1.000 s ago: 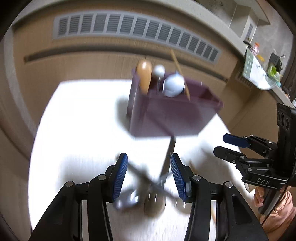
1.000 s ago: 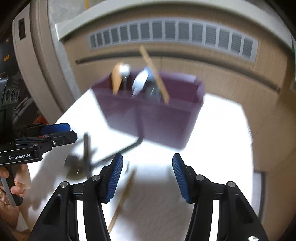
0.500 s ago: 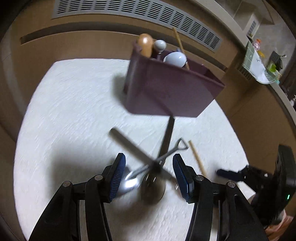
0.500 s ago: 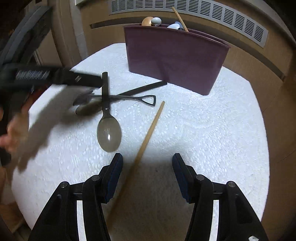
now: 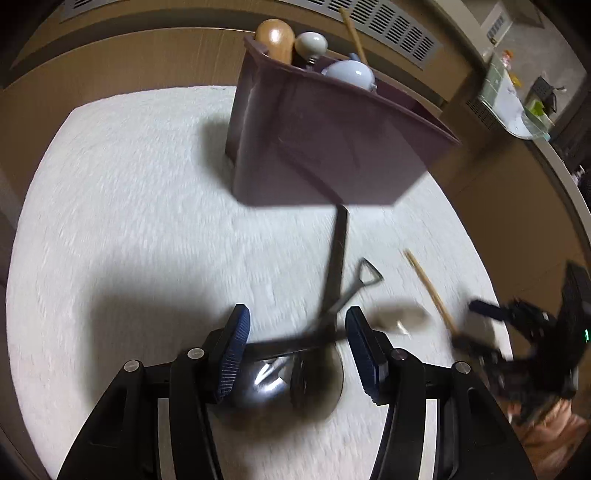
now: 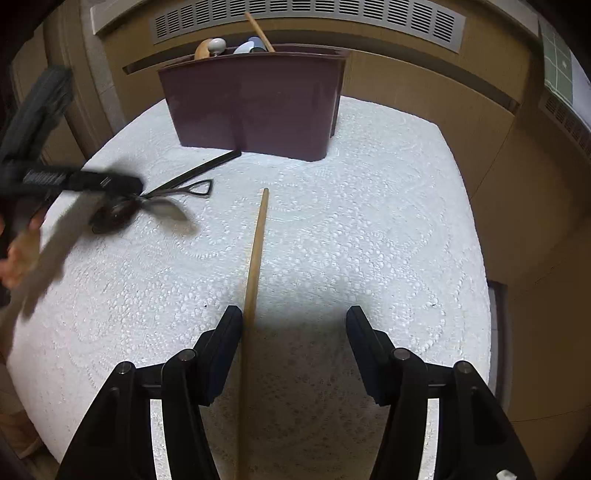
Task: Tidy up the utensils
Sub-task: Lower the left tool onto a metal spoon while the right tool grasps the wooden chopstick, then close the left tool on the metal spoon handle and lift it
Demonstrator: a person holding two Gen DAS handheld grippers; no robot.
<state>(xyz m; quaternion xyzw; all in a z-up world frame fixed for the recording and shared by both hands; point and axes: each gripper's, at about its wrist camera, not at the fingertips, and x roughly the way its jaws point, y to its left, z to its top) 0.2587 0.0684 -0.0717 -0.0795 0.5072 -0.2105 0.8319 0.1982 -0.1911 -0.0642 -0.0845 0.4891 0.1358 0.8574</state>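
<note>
The round table under its white embossed lace cloth [image 6: 369, 229] fills both views, its near edge cut off by the lens. At the far side stands the tall dark purple plastic utensil bin [image 6: 255, 99], upright, with a brown wooden spoon bowl [image 5: 275, 38], a pale grey knob [image 5: 311, 44], a light blue rounded ladle head [image 5: 349, 72] and a slanting wooden stick [image 5: 352, 29] poking out of its left end (their lower parts are hidden inside).

The left gripper [image 5: 297, 341] hangs low over a crossed pile of utensils, its blue-padded fingers apart and astride them, nothing pinched. Motion blur smears this heap: a long flat black handle [image 5: 338, 254] runs from the bin's foot toward the camera, a thin metal spoon with a shovel-style loop grip [image 5: 364, 277] crosses it diagonally, and a shiny dark bowl [image 5: 280, 376] sits half hidden between the fingers. Which bowl belongs to which handle is hard to tell.

The right gripper [image 6: 293, 345] is spread wide too, holding nothing. A long pale wooden chopstick [image 6: 256, 247] lies flat on the cloth, long axis pointing away toward the bin, just beside the left finger [image 6: 227, 336]; its near end is cut off at the bottom.
</note>
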